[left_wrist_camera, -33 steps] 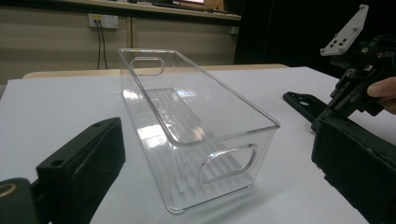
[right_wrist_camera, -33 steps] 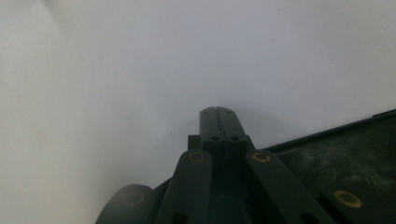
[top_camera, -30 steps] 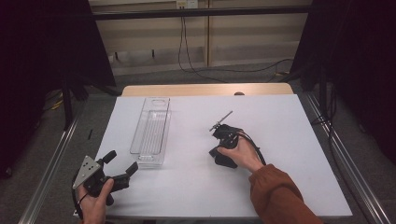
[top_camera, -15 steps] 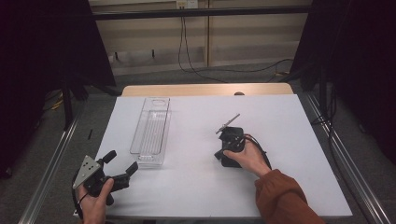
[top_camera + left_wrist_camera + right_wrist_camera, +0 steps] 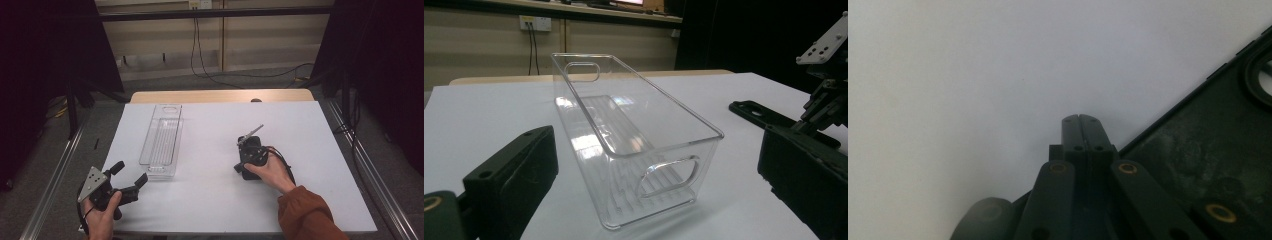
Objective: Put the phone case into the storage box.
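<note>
High view: clear bin [image 5: 162, 140] lies lengthwise away from the person, left of centre on the table [image 5: 210, 200]. Left gripper [image 5: 131, 178] sits just off its near end, jaws spread; it's the nearer one.

Left gripper view: bin's handle end dead ahead between the jaws, untouched.

Right gripper view: right gripper [image 5: 1081, 120] pressed together, empty, aimed down at the table. No readable writing.

The white bench [image 5: 200, 200] stands on a grey floor [image 5: 50, 165]. Behind the bench is a beige wall [image 5: 165, 35] with cables [image 5: 200, 55]; black curtains [image 5: 45, 60] hang beside it.
</note>
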Available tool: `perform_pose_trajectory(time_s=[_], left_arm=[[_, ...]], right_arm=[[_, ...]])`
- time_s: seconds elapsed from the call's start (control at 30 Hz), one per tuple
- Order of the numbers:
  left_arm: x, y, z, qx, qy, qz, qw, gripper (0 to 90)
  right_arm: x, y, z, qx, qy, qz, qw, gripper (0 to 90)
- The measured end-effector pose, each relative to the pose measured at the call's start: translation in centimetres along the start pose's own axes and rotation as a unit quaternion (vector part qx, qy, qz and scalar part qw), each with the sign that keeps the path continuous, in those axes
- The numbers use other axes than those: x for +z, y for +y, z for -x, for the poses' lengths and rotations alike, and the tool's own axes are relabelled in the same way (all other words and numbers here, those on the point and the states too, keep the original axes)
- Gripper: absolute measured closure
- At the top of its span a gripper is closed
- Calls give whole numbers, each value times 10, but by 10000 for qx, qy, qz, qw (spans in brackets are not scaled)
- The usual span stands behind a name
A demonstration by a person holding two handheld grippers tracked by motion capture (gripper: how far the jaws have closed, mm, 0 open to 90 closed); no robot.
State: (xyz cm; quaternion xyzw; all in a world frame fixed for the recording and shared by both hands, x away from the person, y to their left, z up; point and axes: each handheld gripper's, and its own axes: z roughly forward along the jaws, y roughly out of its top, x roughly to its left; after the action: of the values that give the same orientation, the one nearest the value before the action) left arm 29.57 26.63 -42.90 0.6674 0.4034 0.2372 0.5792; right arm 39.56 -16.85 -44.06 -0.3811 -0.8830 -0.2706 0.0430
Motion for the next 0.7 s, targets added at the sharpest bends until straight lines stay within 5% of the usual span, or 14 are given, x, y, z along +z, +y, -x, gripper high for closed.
perform_pose_trajectory(time_s=[0.7], left_arm=[[0,0,0,16,4,-13,10000,28]], right_arm=[[-8,-17,3,125,-92,238,9996,900]])
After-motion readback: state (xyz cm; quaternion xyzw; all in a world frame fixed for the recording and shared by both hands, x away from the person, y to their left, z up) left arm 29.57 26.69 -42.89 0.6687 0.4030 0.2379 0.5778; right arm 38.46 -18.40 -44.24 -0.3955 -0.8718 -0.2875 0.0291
